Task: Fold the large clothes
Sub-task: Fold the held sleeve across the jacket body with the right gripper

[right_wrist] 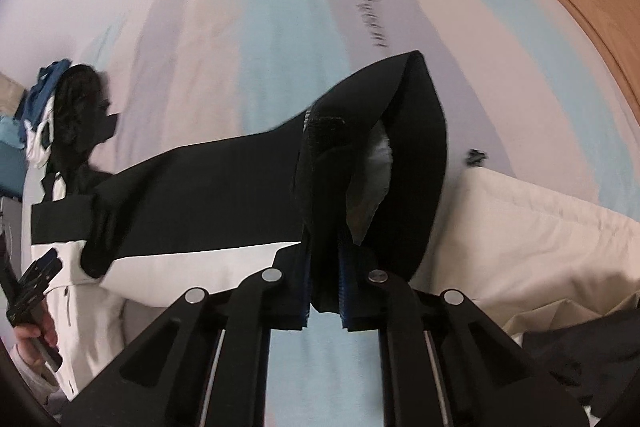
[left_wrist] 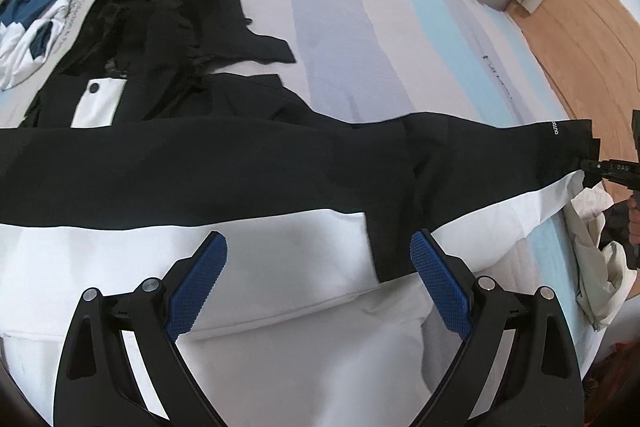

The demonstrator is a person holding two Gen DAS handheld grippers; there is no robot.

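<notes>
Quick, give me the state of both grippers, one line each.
Left gripper: open, jaws wide apart above the jacket, gripping nothing.
Right gripper: shut on the black sleeve cuff, which it holds off the bed.

The left wrist camera looks steeply down past its own blue fingers (left_wrist: 198, 287) onto the jacket (left_wrist: 200, 167) spread over the bed (left_wrist: 340, 27), from a moderate distance. The right wrist camera faces down from the bed's far side, very close to the sleeve cuff (right_wrist: 380, 155). Both views share the jacket, the striped bed and the blue-and-white clothes pile (left_wrist: 36, 23).
</notes>
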